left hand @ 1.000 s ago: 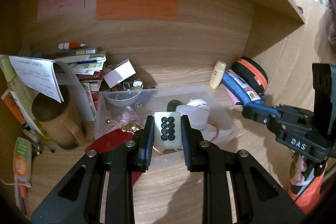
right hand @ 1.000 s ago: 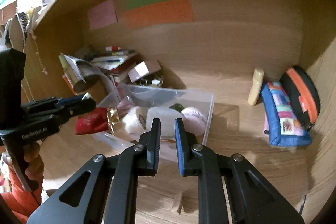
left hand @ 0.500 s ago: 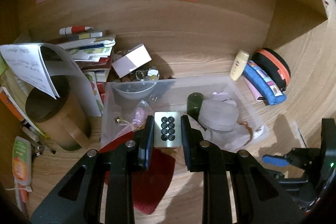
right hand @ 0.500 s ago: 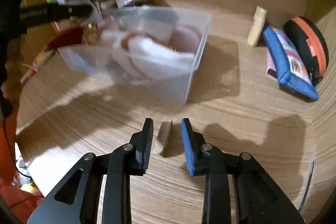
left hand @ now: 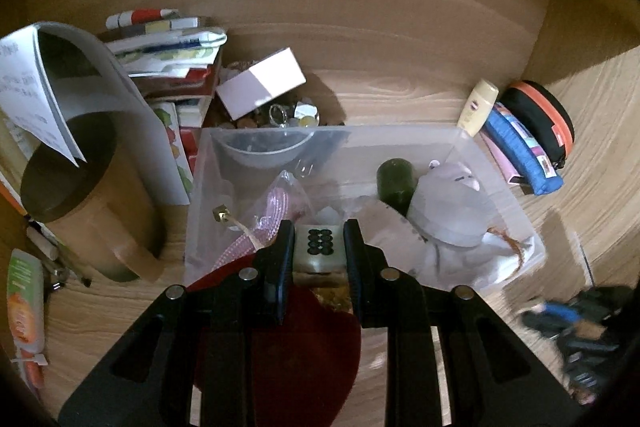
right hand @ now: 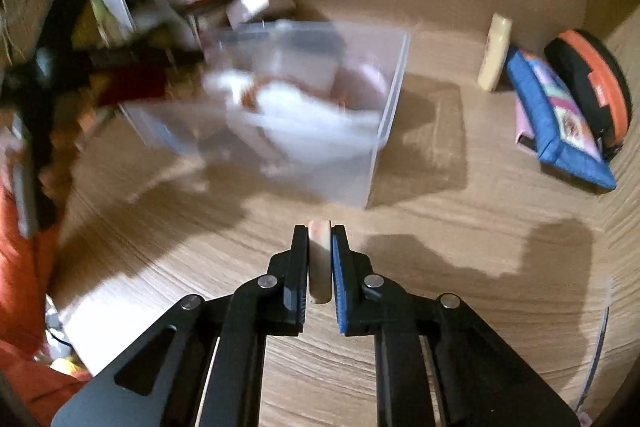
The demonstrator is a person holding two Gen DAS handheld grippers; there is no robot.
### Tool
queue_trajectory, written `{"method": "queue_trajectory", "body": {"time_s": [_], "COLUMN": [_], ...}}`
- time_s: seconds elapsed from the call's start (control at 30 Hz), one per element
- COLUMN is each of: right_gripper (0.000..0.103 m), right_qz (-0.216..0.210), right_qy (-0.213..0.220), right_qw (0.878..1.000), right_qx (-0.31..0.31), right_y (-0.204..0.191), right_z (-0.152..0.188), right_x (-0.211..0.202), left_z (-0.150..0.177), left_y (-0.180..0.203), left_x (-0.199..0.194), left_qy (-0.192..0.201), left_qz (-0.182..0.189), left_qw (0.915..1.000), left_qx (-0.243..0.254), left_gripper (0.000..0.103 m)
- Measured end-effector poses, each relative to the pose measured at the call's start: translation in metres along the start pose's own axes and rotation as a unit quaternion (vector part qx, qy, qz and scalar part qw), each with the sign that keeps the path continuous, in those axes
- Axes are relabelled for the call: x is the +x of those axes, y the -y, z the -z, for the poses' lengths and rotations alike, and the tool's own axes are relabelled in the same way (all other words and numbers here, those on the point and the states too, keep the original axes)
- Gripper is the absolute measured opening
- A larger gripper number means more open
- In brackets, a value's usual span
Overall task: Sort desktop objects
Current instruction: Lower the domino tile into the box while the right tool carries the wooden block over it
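My left gripper is shut on a white tile with black dots, held just above the near side of the clear plastic bin. The bin holds a white cloth, a dark green cylinder, a grey bowl and pink netting. Low over the desk, in front of the bin's corner, my right gripper has its jaws closing tight on a small pale tile held edge-on. The pads press on both of its sides. The other gripper is only a blur in each view.
A tan mug, loose papers and stacked books crowd the left. A white box lies behind the bin. At the right wall lie a yellow tube, a blue pouch and a black-orange case. A red cloth lies under my left gripper.
My left gripper carried the dotted tile forward and down over the bin. My right gripper sank to the desk, opened around the pale tile lying there, then shut on it.
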State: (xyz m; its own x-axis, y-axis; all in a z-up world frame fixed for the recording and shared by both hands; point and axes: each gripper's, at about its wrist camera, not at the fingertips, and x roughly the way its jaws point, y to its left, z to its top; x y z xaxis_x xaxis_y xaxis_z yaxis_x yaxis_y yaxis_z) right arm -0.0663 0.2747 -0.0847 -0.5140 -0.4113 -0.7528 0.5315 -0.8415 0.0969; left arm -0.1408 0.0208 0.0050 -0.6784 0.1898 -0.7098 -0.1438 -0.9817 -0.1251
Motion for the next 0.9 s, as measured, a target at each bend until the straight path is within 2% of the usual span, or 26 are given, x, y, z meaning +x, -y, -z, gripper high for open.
{"method": "queue_trajectory", "body": {"time_s": [0.17, 0.27, 0.4, 0.57, 0.67, 0.73, 0.9], "right_gripper": [0.01, 0.01, 0.01, 0.01, 0.01, 0.01, 0.01], "right_qz": [0.004, 0.015, 0.015, 0.016, 0.022, 0.023, 0.034], "right_qy": [0.059, 0.078, 0.081, 0.055, 0.041, 0.037, 0.038], "right_qw": [0.998, 0.997, 0.997, 0.998, 0.999, 0.999, 0.999], "right_qx": [0.013, 0.015, 0.014, 0.013, 0.011, 0.01, 0.007], "right_y": [0.011, 0.011, 0.008, 0.009, 0.008, 0.008, 0.009], "right_z": [-0.025, -0.043, -0.071, -0.09, -0.092, -0.092, -0.092], "right_x": [-0.034, -0.037, -0.019, 0.013, 0.028, 0.032, 0.032], "left_z": [0.003, 0.005, 0.006, 0.007, 0.007, 0.006, 0.007], "left_y": [-0.001, -0.001, 0.0, -0.004, -0.004, -0.003, 0.003], "left_x": [0.006, 0.008, 0.008, 0.006, 0.002, -0.001, -0.007], "left_qy": [-0.004, -0.001, 0.003, -0.003, 0.0, 0.003, 0.016], "left_qz": [0.003, 0.002, 0.001, 0.011, 0.023, 0.027, 0.023], "left_qw": [1.0, 1.0, 0.9999, 0.9999, 0.9997, 0.9996, 0.9995], "left_qx": [0.003, 0.005, 0.01, 0.009, 0.006, 0.006, 0.017], "left_gripper": [0.024, 0.024, 0.024, 0.026, 0.035, 0.045, 0.061]}}
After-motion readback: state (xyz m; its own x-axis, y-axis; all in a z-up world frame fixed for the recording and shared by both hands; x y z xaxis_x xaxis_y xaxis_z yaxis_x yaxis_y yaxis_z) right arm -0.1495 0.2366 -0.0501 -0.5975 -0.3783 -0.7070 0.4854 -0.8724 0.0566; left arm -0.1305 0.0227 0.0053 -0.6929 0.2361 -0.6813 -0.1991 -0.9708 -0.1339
